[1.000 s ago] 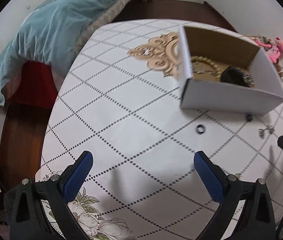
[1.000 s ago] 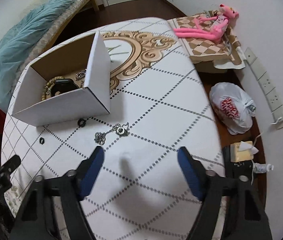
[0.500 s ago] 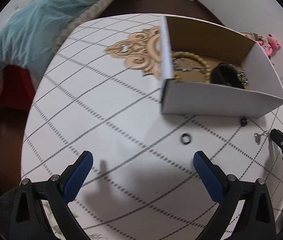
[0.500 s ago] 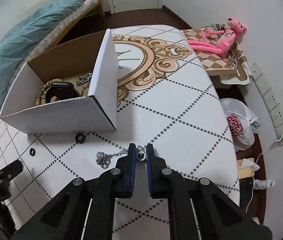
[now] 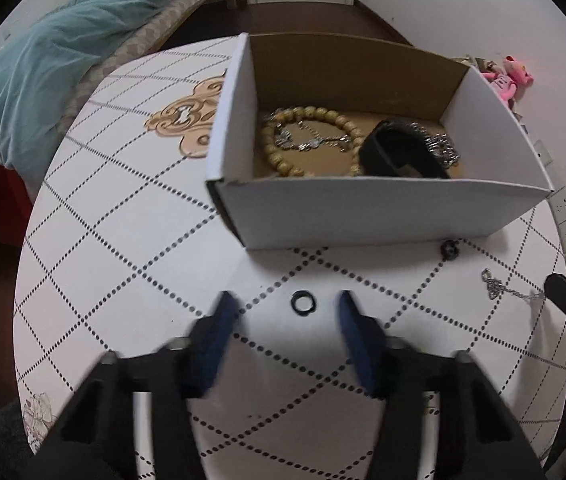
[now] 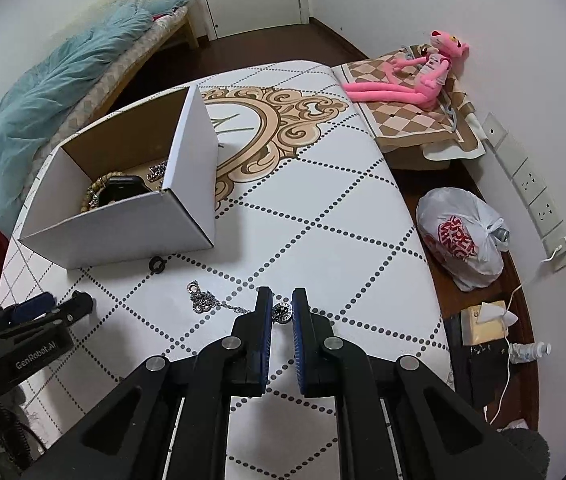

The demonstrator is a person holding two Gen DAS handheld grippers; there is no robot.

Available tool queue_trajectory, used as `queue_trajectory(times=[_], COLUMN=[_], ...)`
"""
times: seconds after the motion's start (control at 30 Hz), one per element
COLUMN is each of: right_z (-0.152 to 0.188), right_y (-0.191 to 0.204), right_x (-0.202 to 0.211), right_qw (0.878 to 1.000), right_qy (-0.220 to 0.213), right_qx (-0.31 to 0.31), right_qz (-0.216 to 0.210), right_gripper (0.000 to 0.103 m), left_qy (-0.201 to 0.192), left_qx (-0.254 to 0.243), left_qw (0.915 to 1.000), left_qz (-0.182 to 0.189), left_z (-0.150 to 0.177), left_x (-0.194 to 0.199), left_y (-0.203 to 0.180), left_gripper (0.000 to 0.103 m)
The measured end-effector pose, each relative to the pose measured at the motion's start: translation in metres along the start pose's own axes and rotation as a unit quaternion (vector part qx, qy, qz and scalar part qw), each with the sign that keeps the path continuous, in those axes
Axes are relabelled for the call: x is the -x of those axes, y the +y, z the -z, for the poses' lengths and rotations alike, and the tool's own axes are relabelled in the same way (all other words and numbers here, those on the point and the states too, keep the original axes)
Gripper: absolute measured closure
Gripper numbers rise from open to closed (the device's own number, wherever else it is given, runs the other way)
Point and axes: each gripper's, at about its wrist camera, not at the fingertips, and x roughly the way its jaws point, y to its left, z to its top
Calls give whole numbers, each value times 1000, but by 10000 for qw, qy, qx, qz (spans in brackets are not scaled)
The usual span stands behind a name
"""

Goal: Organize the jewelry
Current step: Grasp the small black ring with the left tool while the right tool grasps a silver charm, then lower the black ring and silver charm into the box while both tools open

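Gripping the round pendant (image 6: 281, 313) of a silver necklace (image 6: 207, 302), the right gripper (image 6: 281, 314) has its blue pads nearly together, with only the pendant between them; the chain trails off to the left across the table (image 6: 323, 208) and bunches in a small heap, well apart from the box; the left gripper (image 5: 289, 314) hovers low over the same table with its jaws partly open and blurred, holding nothing, and a small black ring (image 5: 303, 303) lies on the tabletop between its two fingers, touching neither as far as the view shows; a second small dark ring (image 5: 449, 249) sits just beside the front wall of the white cardboard box (image 5: 363, 212), near its right end; inside the box lie a bracelet of pale wooden beads (image 5: 307, 114), a thin silver chain (image 5: 307, 142) within that bead loop, a black band (image 5: 399, 152) and a heavier silver chain (image 5: 441, 146) just behind the band; from the right wrist view the left gripper shows at the lower left edge, near the box's front corner; a pink plush toy (image 6: 415, 76) rests on a checked cushion (image 6: 411, 120) beyond the table's far right corner, and a white plastic bag (image 6: 459, 236) stands on the floor.
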Motion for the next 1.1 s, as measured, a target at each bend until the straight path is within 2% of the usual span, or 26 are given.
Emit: queue_trajectory(times=[0.07, 0.13, 0.33, 0.63, 0.87, 1.0, 1.1], right_z=[1, 1, -3, -35, -73, -102, -121], right_y=[1, 2, 4, 17, 30, 43, 55], right_x=[-2, -2, 8, 66, 119, 136, 130], right_qw=[10000, 10000, 9999, 9959, 9889, 9850, 9846], right_qy=[15, 19, -92, -515, -868, -1044, -1004], right_qx=[4, -1, -25, 75, 221, 409, 560], right_qz=[9, -2, -99, -744, -1181, -1310, -1316], right_gripper=[93, 93, 93, 93, 93, 93, 93], left_qy=[-26, -45, -51, -185, -640, -766, -744], left_qx=[-48, -83, -79, 52, -16, -20, -20], left_qw=[10000, 9999, 9996, 9969, 9922, 9899, 9898], left_qz=[23, 70, 265, 758, 1067, 1189, 1214], left_z=[-1, -2, 1, 2, -38, -69, -89], left_x=[1, 2, 6, 53, 105, 118, 112], left_y=[-2, -4, -4, 4, 9, 12, 16], left_gripper=[85, 93, 93, 93, 93, 93, 93])
